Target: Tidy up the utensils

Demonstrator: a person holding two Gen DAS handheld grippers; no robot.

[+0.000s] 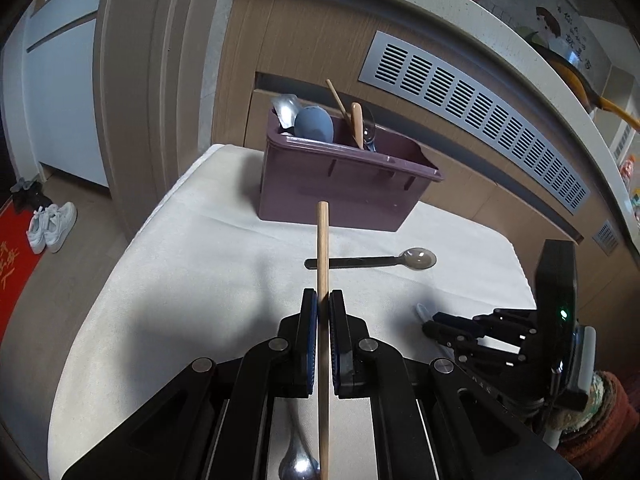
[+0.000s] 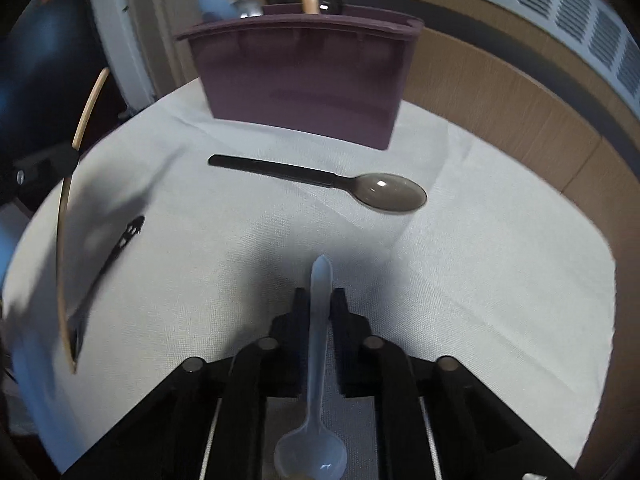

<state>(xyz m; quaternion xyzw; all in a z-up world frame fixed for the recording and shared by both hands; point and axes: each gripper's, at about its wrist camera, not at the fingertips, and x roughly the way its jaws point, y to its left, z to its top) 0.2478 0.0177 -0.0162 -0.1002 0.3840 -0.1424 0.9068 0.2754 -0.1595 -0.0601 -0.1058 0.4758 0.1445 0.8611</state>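
My left gripper [image 1: 323, 300] is shut on a wooden chopstick [image 1: 322, 248] that points toward a purple utensil bin [image 1: 340, 184] holding several spoons and a chopstick. My right gripper [image 2: 320, 294] is shut on a translucent white plastic spoon [image 2: 320, 320], its bowl toward the camera, above the white cloth [image 2: 500, 280]. A black-handled spoon [image 2: 320, 180] lies on the cloth in front of the bin [image 2: 304, 92]; it also shows in the left wrist view [image 1: 372, 261]. A metal spoon [image 1: 298, 464] lies under my left gripper; it looks dark in the right wrist view [image 2: 104, 264]. The right gripper shows in the left wrist view [image 1: 430, 326].
The cloth-covered table [image 1: 180, 260] stands against a wooden counter front with a metal vent [image 1: 480, 120]. White shoes [image 1: 50, 226] and a red mat [image 1: 14, 256] lie on the floor at left. The left gripper with its chopstick [image 2: 66, 220] shows at the right wrist view's left edge.
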